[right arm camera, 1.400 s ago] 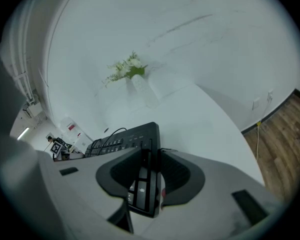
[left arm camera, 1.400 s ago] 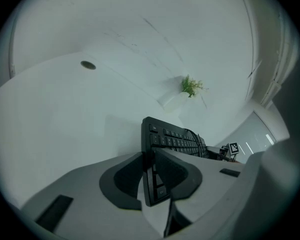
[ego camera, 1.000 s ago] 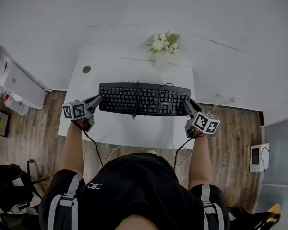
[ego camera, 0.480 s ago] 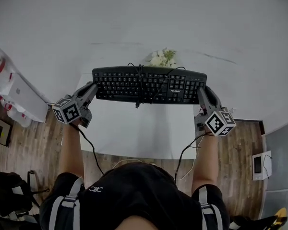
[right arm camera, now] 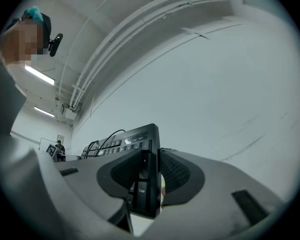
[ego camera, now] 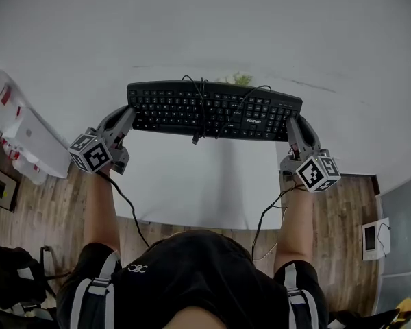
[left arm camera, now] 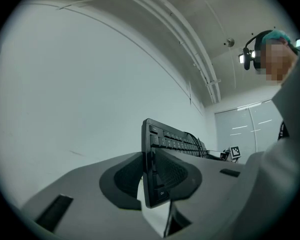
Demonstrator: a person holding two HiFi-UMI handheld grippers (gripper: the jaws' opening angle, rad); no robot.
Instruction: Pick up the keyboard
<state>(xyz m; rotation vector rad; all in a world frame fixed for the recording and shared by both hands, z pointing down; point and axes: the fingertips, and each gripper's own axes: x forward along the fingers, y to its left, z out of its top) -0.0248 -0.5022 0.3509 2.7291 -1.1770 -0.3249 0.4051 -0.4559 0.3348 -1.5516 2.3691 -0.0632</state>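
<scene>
The black keyboard (ego camera: 212, 112) hangs in the air above the white table (ego camera: 205, 184), level, with its own cable (ego camera: 204, 107) coiled on top of the keys. My left gripper (ego camera: 127, 120) is shut on the keyboard's left end, my right gripper (ego camera: 292, 124) on its right end. In the left gripper view the keyboard's end (left arm camera: 152, 149) stands edge-on between the two pads, and the left gripper (left arm camera: 151, 176) clamps it. The right gripper view shows the same: the right gripper (right arm camera: 149, 181) pinches the keyboard's (right arm camera: 137, 144) end by the Enter key.
A small bunch of white flowers (ego camera: 241, 79) peeks out behind the keyboard's far edge. White boxes (ego camera: 27, 136) lie on the floor at the left, a small device (ego camera: 371, 237) at the right. Gripper cables (ego camera: 127, 201) hang over the table's front edge.
Both grippers have risen with the keyboard clamped between them. It has come off the table towards the camera and now hides most of the flowers.
</scene>
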